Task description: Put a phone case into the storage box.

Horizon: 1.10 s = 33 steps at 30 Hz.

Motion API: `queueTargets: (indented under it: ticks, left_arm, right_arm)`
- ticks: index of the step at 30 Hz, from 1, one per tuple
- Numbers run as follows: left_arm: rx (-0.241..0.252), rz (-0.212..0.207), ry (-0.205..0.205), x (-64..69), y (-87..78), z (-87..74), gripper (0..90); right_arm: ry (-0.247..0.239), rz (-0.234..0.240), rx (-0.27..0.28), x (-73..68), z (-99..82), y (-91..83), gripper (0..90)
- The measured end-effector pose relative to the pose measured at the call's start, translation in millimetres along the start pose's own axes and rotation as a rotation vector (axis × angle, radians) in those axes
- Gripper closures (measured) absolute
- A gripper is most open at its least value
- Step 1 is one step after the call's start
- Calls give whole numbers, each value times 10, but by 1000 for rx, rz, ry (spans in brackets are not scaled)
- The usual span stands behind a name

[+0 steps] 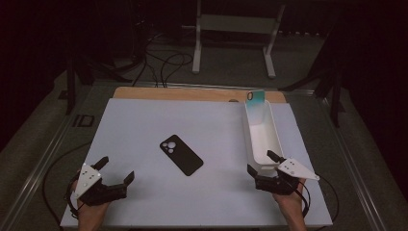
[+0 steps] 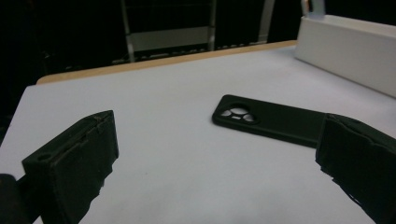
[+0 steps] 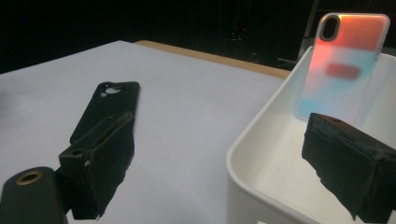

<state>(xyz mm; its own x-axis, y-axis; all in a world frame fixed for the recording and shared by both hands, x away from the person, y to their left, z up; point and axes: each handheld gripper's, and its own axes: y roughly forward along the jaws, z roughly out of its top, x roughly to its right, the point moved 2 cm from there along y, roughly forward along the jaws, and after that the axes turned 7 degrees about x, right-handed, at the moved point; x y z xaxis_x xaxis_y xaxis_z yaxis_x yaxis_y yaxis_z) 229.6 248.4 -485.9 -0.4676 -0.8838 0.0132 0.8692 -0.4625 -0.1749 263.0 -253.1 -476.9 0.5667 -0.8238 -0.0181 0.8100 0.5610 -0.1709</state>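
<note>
A black phone case (image 1: 181,155) (image 2: 271,119) (image 3: 109,105) lies flat near the middle of the white table top (image 1: 159,120), camera cutouts toward the far left. A long white bin (image 1: 251,139) (image 3: 261,140) (image 2: 345,51) stands at the right. A translucent case with orange and pale blue tints (image 1: 255,97) (image 3: 343,65) leans upright at its far end. My right gripper (image 1: 261,162) (image 3: 222,126) is open at the bin's near end, one jaw outside its left wall, one over its inside, nothing between them. My left gripper (image 1: 116,169) (image 2: 215,154) is open at the front left, pointing toward the black case.
A bare wooden strip (image 1: 192,94) runs along the table's far edge. Beyond it on the floor are a white metal stand (image 1: 235,29) and loose cables (image 1: 163,62). Metal rails (image 1: 43,159) flank the table on both sides.
</note>
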Motion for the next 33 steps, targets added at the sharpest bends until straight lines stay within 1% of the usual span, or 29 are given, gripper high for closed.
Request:
queueTargets:
  ticks: [2,6,8,11,14,16,17,18,20,21,22,23,24,25,26,30,33]
  left_arm:
    - [0,-13,3,5,-6,5,0]
    - [-16,-27,11,16,15,-11,0]
    - [-27,-26,16,26,30,-23,0]
    - [-35,-27,13,32,44,-36,0]
    - [-49,-28,24,48,62,-52,0]
    - [-52,-28,26,52,66,-56,0]
    - [-54,-28,30,55,69,-60,0]
    - [-58,-27,30,54,71,-64,0]
    - [-59,-26,29,54,72,-66,0]
    - [-59,-26,28,54,72,-66,0]
    - [-59,-26,28,54,72,-66,0]
    - [-59,-26,29,55,72,-67,0]
    - [-61,-26,30,59,74,-69,0]
    - [-61,-26,30,59,74,-69,0]
    - [-62,-27,30,63,78,-72,0]
    - [-65,-26,32,67,83,-76,0]
    - [-64,-25,30,67,83,-76,0]
  right_arm:
    - [-1,1,-6,-10,-12,15,95]
    - [13,11,-20,-16,-29,40,97]
    - [24,21,-28,-34,-32,57,96]
    - [33,33,-37,-43,-25,78,96]
    - [55,49,-55,-44,20,97,96]
    - [46,55,-77,-59,76,123,96]
    - [46,55,-77,-59,76,123,96]
    - [41,70,-98,-96,139,163,96]
    - [25,69,-118,-129,178,205,97]
    - [21,71,-136,-149,197,235,97]
    - [21,71,-136,-149,197,235,97]
    - [19,77,-152,-170,214,269,97]
    - [2,92,-168,-210,251,327,96]
    - [2,92,-168,-210,251,327,96]
    - [-12,108,-185,-247,291,388,96]
    - [-20,133,-219,-320,383,511,95]
    - [-21,147,-266,-373,450,627,95]
